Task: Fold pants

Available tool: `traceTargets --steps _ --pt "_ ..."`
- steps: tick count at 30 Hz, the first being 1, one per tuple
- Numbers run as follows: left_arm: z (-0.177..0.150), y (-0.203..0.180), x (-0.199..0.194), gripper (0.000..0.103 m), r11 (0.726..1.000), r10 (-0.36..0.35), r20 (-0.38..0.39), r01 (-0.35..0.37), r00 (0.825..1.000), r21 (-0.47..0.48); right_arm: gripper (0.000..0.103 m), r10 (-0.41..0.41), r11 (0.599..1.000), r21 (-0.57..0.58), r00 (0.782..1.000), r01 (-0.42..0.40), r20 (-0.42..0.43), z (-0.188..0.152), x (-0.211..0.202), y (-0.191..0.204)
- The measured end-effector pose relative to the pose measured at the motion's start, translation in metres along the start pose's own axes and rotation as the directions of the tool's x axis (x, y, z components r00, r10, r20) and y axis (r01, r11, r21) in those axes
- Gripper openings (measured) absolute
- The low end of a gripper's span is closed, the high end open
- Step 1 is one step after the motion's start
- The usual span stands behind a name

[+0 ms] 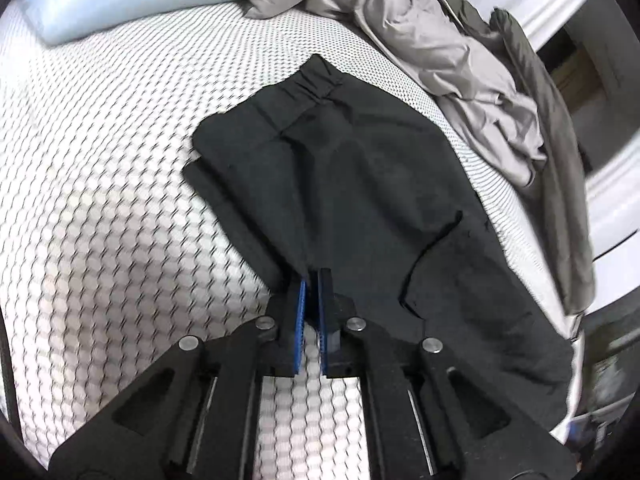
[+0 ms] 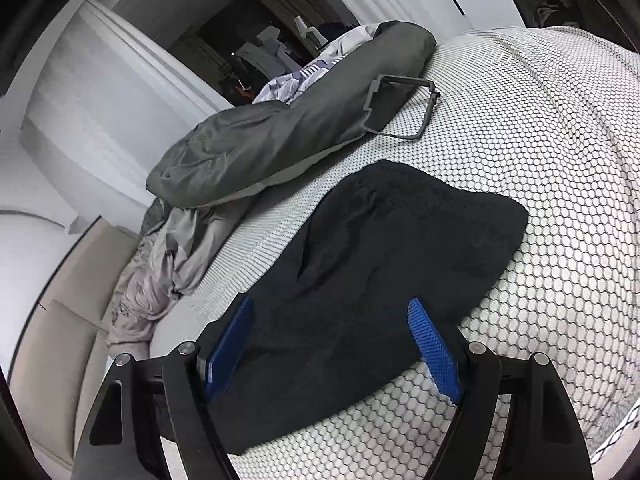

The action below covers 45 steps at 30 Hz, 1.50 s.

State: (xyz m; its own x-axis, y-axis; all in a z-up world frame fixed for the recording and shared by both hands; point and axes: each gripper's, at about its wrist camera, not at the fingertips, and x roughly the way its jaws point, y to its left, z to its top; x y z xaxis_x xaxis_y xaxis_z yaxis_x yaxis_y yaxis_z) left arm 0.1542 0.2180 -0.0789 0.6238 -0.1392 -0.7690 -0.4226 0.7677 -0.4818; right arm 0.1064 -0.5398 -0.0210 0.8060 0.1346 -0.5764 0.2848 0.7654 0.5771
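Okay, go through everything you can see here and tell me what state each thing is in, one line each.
left gripper: shut on the pants edge.
right gripper: open above the pants.
pants: black, flat on the mattress.
grey duvet: bunched at the far edge.
mattress: bare.

left wrist: close, down | right wrist: same | shared: pants (image 1: 360, 184)

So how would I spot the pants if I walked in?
Find the bed with the white honeycomb-patterned mattress. Beside the crumpled grey bedding lies one flat dark garment: the pants. They alone are near-black, with a gathered elastic waistband.
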Motion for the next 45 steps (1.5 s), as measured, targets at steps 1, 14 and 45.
traceTargets --steps 1,14,45 --pt "-0.002 0.003 -0.007 0.01 1.0 -0.021 -0.003 0.021 1.0 -0.014 0.081 -0.007 1.0 -0.007 1.0 0.007 -0.007 -0.001 0.0 0.0" --pt "0.001 0.014 0.01 0.001 0.99 -0.031 0.061 0.039 0.998 -0.133 0.081 -0.016 0.973 0.227 0.99 0.048 -0.143 -0.003 0.022 -0.072" --pt "-0.083 -0.041 -0.173 0.074 0.957 0.05 0.239 -0.114 0.97 0.265 0.071 -0.129 0.98 -0.144 0.99 0.135 0.052 -0.001 -0.045 0.016"
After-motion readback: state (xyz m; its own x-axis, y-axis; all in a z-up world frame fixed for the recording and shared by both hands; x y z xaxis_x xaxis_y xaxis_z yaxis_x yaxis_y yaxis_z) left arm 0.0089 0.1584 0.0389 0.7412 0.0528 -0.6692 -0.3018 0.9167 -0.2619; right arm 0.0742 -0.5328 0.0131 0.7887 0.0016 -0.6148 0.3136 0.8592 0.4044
